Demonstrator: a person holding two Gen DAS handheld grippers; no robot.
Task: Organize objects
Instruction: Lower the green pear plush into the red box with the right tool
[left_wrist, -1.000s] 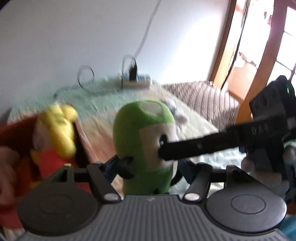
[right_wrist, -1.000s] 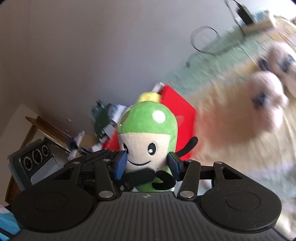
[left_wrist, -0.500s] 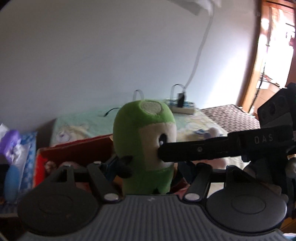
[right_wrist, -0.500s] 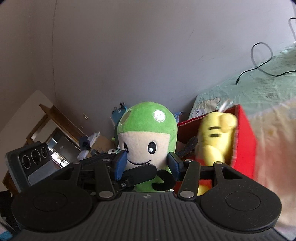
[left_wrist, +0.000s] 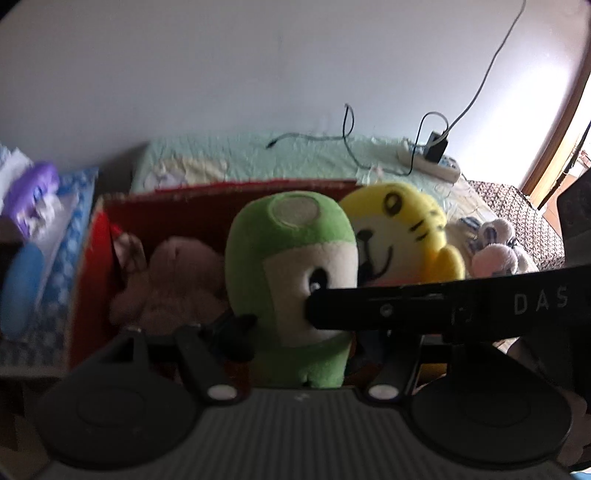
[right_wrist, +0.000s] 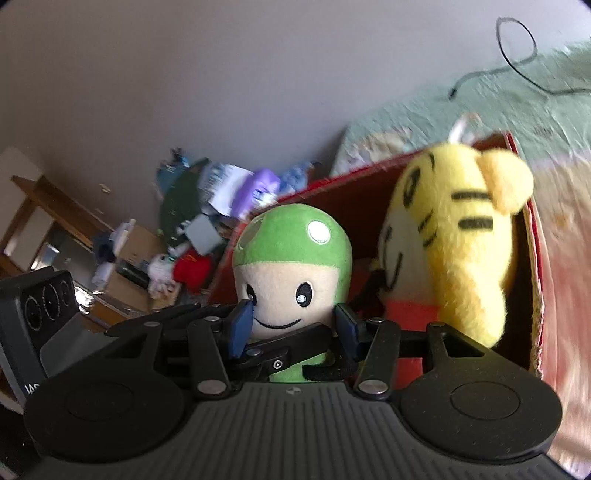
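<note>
Green plush (right_wrist: 291, 258) now at the red box (left_wrist: 221, 206)

Both tongs, left (left_wrist: 295, 332) and right (right_wrist: 291, 325), grip it; the box has swung to frame centre beside the yellow tiger (left_wrist: 399, 236), so we judge release is near.

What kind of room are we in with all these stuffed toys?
Probably a bedroom: a bed with a pale green quilt against the wall, a red box of plush toys on it, and a power strip with cables.

Black ribbed gripper (right_wrist: 291, 325), blue pads (right_wrist: 242, 325), perhaps rubber
</note>
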